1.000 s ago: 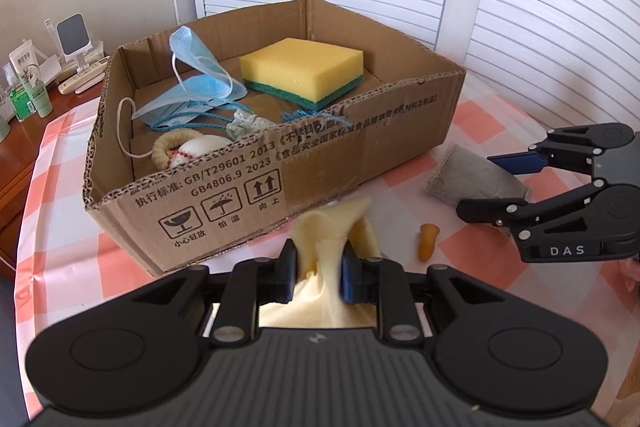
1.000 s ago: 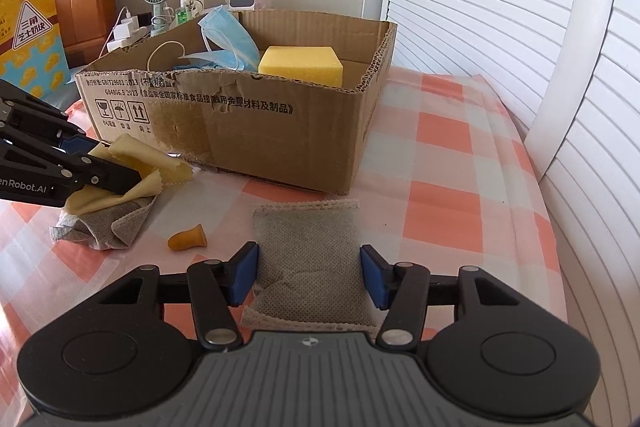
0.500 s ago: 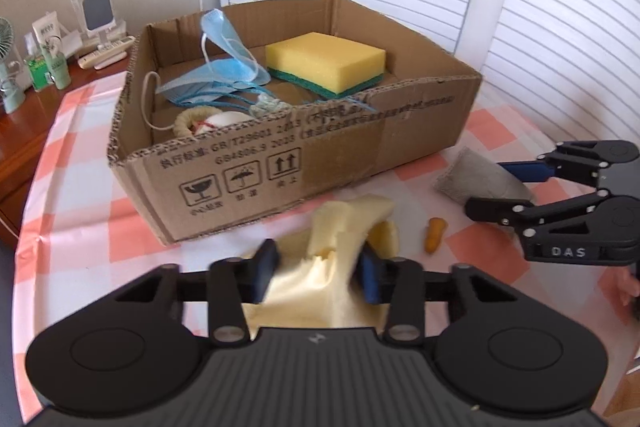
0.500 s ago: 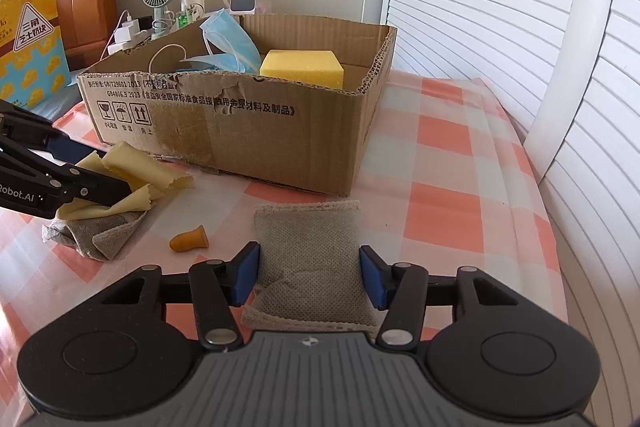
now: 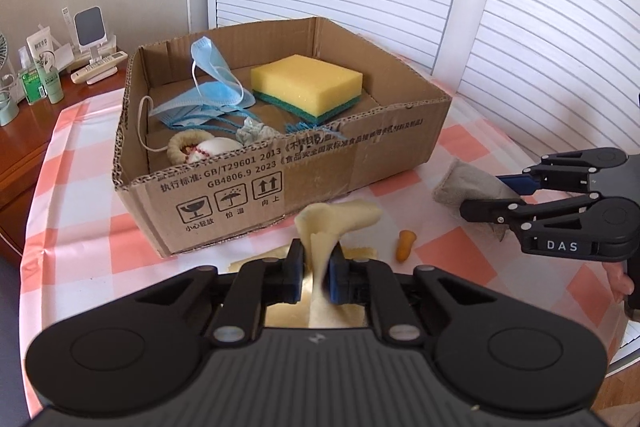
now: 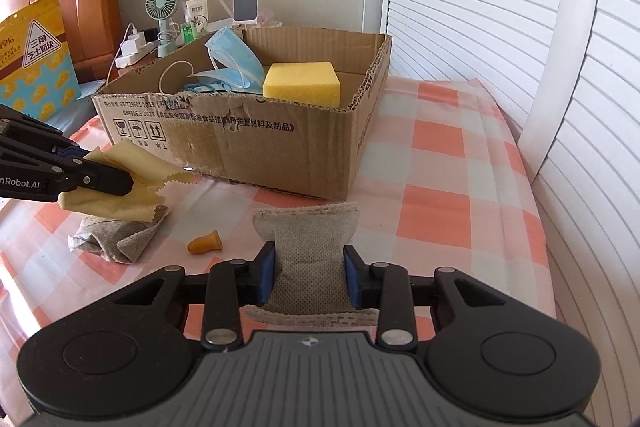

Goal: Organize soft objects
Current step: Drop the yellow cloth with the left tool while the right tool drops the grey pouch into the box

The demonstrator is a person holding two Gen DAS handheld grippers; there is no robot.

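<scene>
On the pink-checked tablecloth (image 6: 440, 147) before the white shutters, a cardboard box (image 5: 320, 163) holds a yellow sponge (image 5: 308, 83) and blue face masks (image 5: 208, 95). The left gripper (image 5: 316, 269) has just clamped onto a yellow cloth (image 5: 336, 219); the right gripper (image 6: 309, 277) has just squeezed a grey fabric pouch (image 6: 308, 239). Between them lies an orange earplug (image 6: 205, 243).
</scene>
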